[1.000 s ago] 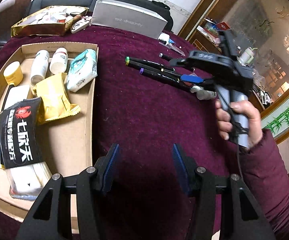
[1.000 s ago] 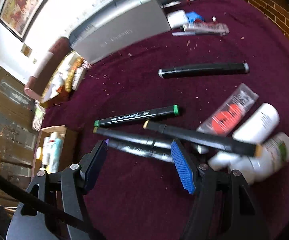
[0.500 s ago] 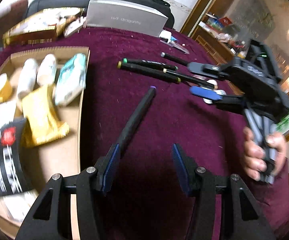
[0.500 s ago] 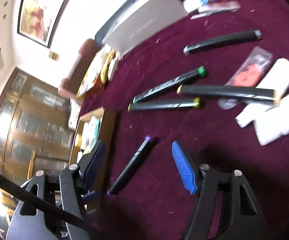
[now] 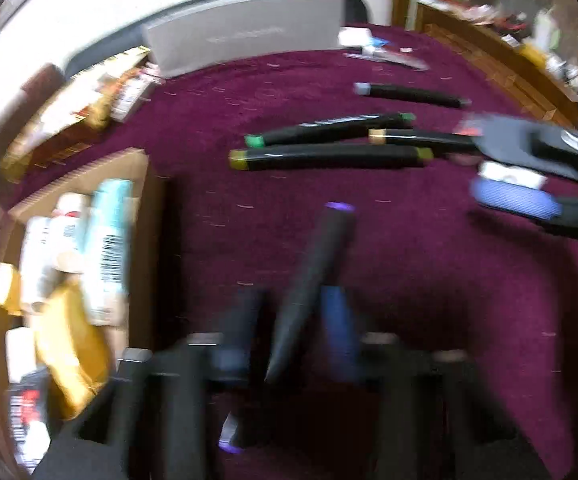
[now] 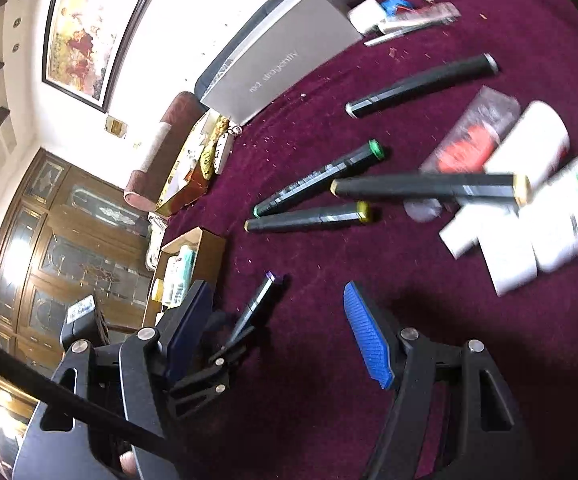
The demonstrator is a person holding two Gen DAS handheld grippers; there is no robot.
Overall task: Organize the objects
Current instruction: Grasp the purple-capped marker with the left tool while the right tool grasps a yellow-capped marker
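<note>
A black purple-capped marker pen (image 5: pixel 313 280) was pinched by the left gripper (image 5: pixel 289 320) above the maroon tablecloth (image 5: pixel 429 280), presumably for boxing beside the cardboard tray (image 5: pixel 145 168); the right gripper (image 6: pixel 277 332) was spread, empty.

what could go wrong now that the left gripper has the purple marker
The left gripper pinches the purple-capped marker near one end, so the long free end could swing or slip out. The cardboard box is already crowded, so the marker may catch its wall or land on the packets.
</note>
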